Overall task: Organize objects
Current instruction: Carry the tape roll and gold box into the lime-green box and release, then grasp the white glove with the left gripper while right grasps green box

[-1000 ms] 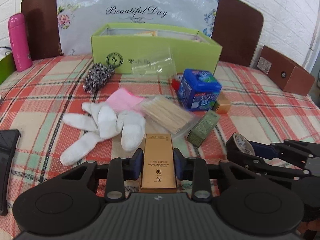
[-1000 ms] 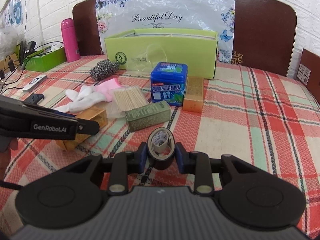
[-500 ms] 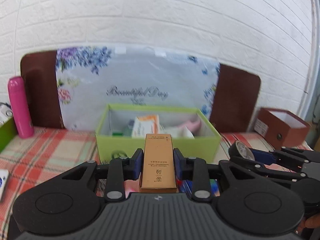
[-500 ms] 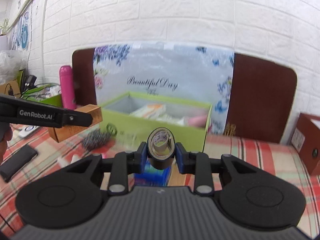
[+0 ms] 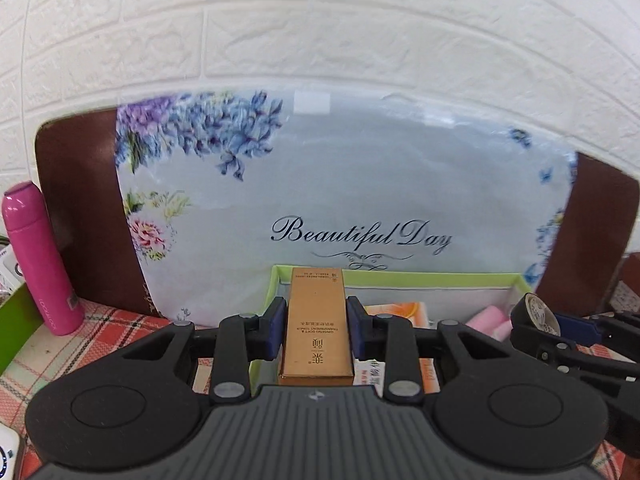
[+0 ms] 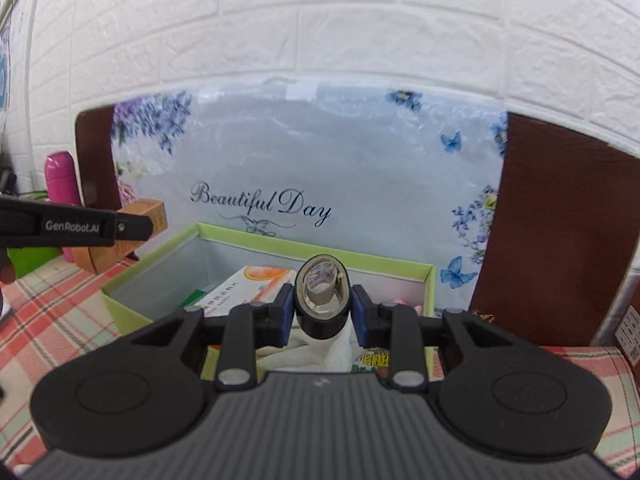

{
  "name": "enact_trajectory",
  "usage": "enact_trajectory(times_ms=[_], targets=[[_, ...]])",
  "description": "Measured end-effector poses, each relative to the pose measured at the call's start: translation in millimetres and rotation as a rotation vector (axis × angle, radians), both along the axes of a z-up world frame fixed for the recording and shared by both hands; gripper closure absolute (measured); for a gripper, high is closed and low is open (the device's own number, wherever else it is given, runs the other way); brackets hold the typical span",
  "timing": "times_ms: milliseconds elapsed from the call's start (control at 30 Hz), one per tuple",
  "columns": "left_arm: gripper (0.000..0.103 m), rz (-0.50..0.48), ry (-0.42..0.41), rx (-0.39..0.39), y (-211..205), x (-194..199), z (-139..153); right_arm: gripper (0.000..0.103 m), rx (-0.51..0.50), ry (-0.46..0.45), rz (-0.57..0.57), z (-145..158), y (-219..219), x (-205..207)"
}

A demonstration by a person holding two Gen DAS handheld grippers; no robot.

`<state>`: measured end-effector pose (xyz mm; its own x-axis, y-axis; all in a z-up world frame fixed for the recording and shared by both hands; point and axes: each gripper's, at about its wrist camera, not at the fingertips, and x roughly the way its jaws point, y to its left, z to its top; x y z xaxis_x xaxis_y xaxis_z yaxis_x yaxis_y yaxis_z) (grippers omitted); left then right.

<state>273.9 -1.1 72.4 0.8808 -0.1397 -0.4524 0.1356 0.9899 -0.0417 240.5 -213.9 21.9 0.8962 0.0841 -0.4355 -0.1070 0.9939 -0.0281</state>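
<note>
Left gripper [image 5: 317, 330]: closed on a gold carton [image 5: 317, 332], blue pads pressed flat against its two long sides, carton pointing straight ahead along the fingers. Beneath and just ahead of those fingers, a green box [image 5: 400, 278] with an open top, holding an orange-and-white packet [image 5: 400, 312] and something pink [image 5: 486, 320] toward the right. Further ahead, leaning upright behind the box, a floral panel [image 5: 360, 184] printed "Beautiful Day", backed by a white brick wall [image 5: 320, 40]. Off to the left, standing on the plaid cloth [image 5: 104, 332], a pink bottle [image 5: 38, 260].

Right gripper [image 6: 322, 314]: clamped on a roll of black tape [image 6: 322, 300], squeezed slightly oval between the pads, open core facing up and forward. Directly below and ahead, the same green box, its near-left corner to the left of the fingers; white fabric [image 6: 316, 350] visible inside, right under the tape. To the left and a little ahead, the other gripper seen side-on with the gold carton held above the box's left edge. Seen from the left camera, right gripper and tape at the far right, over the box's right end.
</note>
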Motion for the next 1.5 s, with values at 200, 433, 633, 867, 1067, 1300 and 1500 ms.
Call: enact_trajectory(times_ms=[200,433,633,867,1067,1300,1500], targets=[[0.018,0.021,-0.008,0.029,-2,22,-17,0.042,-0.034,0.052,-0.037,-26,2,38],[0.013,0.081,-0.022,0.040,-2,11,-15,0.006,-0.101,0.006,-0.057,-33,4,25],[0.013,0.070,-0.047,0.055,-12,-11,-1,0.000,-0.058,-0.010,-0.074,-20,-2,6],[0.013,0.043,-0.071,0.076,-25,-50,19,0.000,-0.063,-0.029,-0.076,-1,-3,-23],[0.013,0.030,-0.087,0.074,-28,-94,24,0.000,-0.093,-0.015,-0.109,10,1,-55],[0.013,0.022,-0.080,0.057,-30,-138,17,0.000,-0.128,0.003,-0.154,7,5,-97],[0.013,0.011,-0.027,0.031,-33,-163,2,0.000,-0.133,0.028,-0.154,1,2,-127]])
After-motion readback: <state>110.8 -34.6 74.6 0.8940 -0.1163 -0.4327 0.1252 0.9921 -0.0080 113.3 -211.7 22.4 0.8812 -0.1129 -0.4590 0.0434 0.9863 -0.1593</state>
